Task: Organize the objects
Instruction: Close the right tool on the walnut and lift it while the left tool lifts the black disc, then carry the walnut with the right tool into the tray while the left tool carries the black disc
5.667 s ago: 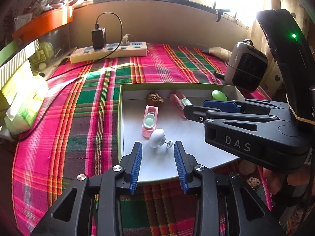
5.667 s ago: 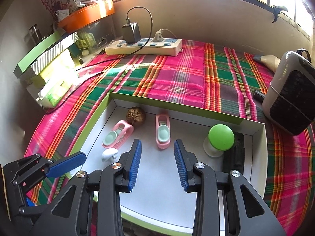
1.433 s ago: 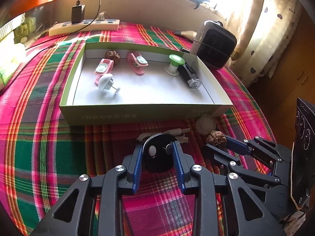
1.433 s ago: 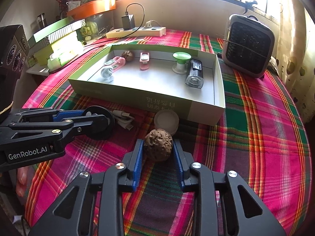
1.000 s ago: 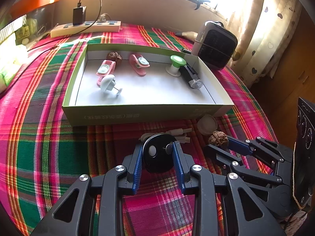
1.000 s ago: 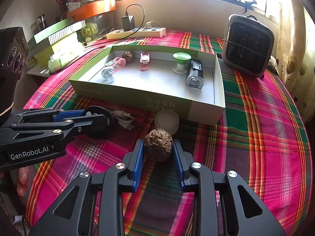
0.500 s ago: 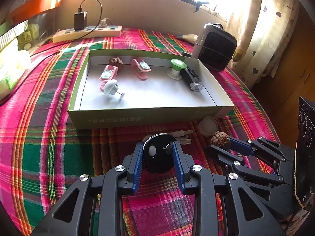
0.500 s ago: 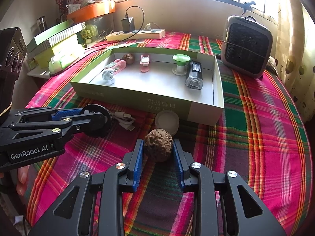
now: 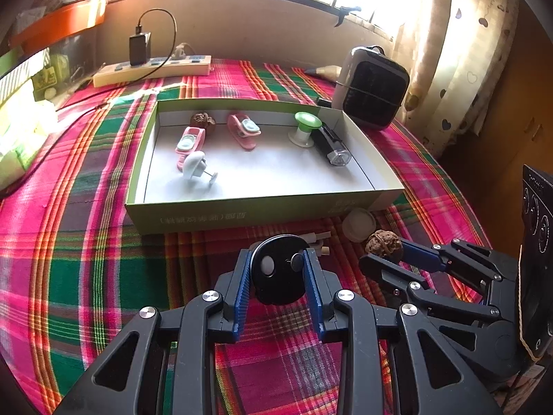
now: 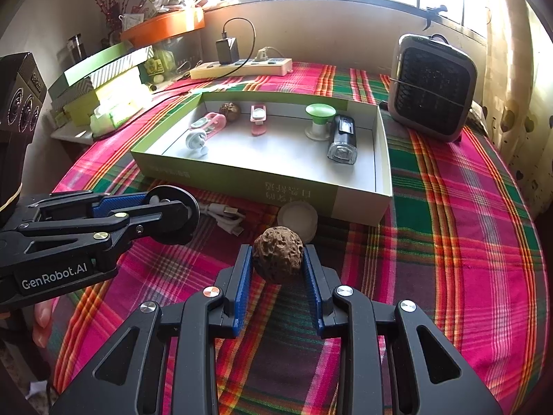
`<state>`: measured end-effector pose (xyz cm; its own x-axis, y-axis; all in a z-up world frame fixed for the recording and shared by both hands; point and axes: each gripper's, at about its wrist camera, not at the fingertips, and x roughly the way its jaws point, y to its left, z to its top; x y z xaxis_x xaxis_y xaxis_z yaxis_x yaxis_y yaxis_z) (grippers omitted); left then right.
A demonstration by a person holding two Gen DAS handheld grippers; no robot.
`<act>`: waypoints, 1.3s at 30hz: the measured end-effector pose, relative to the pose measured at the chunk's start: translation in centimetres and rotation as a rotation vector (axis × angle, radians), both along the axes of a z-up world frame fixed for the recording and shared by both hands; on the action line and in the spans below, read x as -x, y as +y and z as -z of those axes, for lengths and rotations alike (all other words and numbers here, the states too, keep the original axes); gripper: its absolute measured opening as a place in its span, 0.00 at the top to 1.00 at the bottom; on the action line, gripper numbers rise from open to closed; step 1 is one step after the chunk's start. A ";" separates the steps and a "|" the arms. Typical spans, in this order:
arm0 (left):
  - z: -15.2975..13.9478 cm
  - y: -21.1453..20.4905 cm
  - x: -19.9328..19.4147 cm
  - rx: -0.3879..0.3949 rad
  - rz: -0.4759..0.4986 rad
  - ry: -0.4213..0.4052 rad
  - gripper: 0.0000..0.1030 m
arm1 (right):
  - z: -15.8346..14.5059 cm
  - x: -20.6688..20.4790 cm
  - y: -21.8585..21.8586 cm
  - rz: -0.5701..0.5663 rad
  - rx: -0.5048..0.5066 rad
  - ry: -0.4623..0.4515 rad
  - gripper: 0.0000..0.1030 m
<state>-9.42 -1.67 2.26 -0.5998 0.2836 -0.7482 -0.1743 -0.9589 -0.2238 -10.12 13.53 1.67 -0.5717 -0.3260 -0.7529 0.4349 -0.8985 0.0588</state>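
My left gripper [image 9: 278, 269] is shut on a black round disc [image 9: 276, 275], held above the plaid cloth in front of the green-rimmed box [image 9: 242, 212]. My right gripper [image 10: 278, 263] is shut on a brown walnut [image 10: 278, 254], also in front of the box [image 10: 359, 204]. In the box lie a second walnut [image 9: 203, 120], two pink clips [image 9: 188, 141], a white knob [image 9: 193, 169], a green-topped spool [image 9: 304, 126] and a black bike light [image 9: 331, 145]. The left gripper also shows in the right wrist view [image 10: 172, 212], the right one in the left wrist view [image 9: 383, 250].
A white round lid [image 10: 298, 218] and a white cable [image 10: 224, 216] lie on the cloth by the box's front wall. A small heater [image 10: 432, 88] stands at the back right, a power strip [image 10: 242, 65] at the back, stacked boxes [image 10: 103, 79] at the left.
Both grippers have risen slightly with their objects still held; the box sits a bit farther in view. Much earlier both were open over the box.
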 end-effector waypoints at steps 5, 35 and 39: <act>-0.4 -0.1 -0.2 0.003 -0.002 0.012 0.73 | -0.5 0.0 0.2 0.006 0.012 0.009 0.71; -3.1 -1.3 2.4 0.009 -0.017 0.071 0.73 | -3.6 3.4 -0.6 0.004 0.048 0.062 0.71; -3.0 -1.5 3.4 0.012 -0.020 0.067 0.73 | -3.7 4.5 -1.0 -0.004 0.046 0.059 0.71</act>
